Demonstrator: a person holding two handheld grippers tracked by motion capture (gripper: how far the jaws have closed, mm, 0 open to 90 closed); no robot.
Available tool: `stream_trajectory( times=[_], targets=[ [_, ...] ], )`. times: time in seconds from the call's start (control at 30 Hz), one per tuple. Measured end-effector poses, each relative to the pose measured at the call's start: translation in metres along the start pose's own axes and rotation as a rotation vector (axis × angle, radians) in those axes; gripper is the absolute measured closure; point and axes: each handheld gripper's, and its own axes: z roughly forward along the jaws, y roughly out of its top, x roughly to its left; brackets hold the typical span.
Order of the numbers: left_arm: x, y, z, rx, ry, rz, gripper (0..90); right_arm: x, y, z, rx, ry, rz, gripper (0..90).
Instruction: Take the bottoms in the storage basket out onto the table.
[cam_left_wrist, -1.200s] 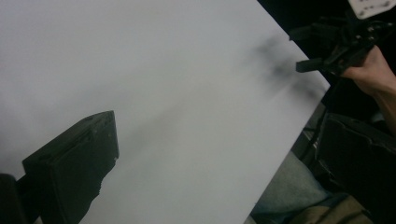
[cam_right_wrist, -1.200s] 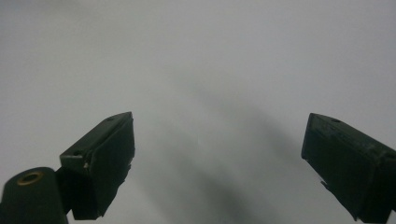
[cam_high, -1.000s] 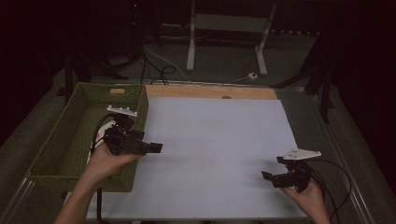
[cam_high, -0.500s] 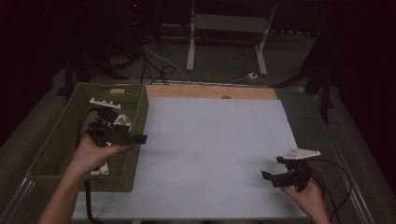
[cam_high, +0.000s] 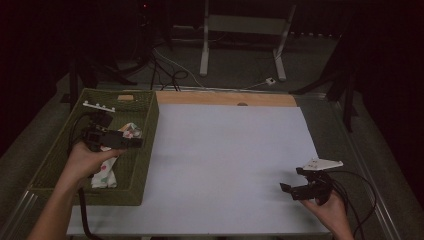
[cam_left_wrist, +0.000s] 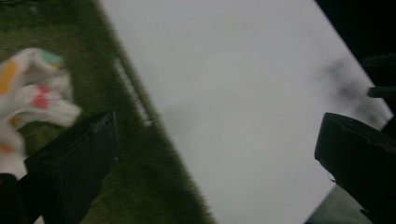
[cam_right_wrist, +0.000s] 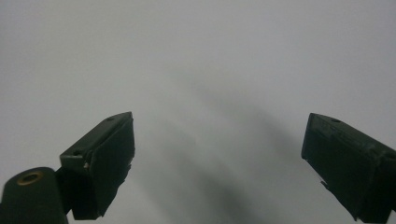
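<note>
**Left claw going into the basket for the patterned cloth; right claw waiting**

Left side, high view: a green woven rectangular basket (cam_high: 145, 150) is sitting at the left edge of the bench, which is covered by a plain white sheet (cam_high: 230, 160). Inside the basket, a crumpled white cloth with coloured spots (cam_high: 106, 172) is lying on the floor of it, partly under the person's left hand. The left claw (cam_high: 131, 143) is hovering over the basket interior, pointing toward the basket's right wall. Left gripper view: the jaws are standing wide apart with nothing between them; the cloth (cam_left_wrist: 32, 93) is sitting just off the left jaw, not yet between the two. Judgement: the claw is being held open and low so that it can drop onto the cloth.

In the way: the basket's right wall (cam_left_wrist: 154, 154) is lying directly under the open jaws, so a lift toward the sheet will need to clear that rim. A small tan block (cam_high: 125, 97) is resting at the basket's far end, well apart from the cloth.

Right side: the right claw (cam_high: 290, 190) is hovering low over the near right corner of the sheet. Right gripper view: jaws apart, bare sheet between them. Judgement: it is being parked clear, leaving the middle of the sheet free for the cloth.
</note>
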Motion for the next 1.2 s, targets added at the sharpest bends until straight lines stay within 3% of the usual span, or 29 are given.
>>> stream_trajectory(
  times=[0.27, 0.93, 1.03, 1.2],
  targets=[
    [0.024, -0.004, 0.001, 0.0, 0.064, -0.039, 1.9, 0.0, 0.0, 0.001, 0.001, 0.002, 0.001, 9.5],
    [0.065, -0.016, 0.019, 0.009, 0.243, -0.101, 6.4, 0.0, 0.0, 0.0, 0.0, 0.005, -0.002, 9.5],
    [0.076, -0.02, 0.021, -0.002, 0.27, -0.131, 7.9, 0.0, 0.0, 0.001, 0.001, 0.005, -0.003, 9.5],
    [0.088, -0.026, 0.026, 0.022, 0.321, -0.156, 12.1, 0.001, 0.001, 0.001, 0.002, 0.01, -0.01, 9.5]
  ],
)
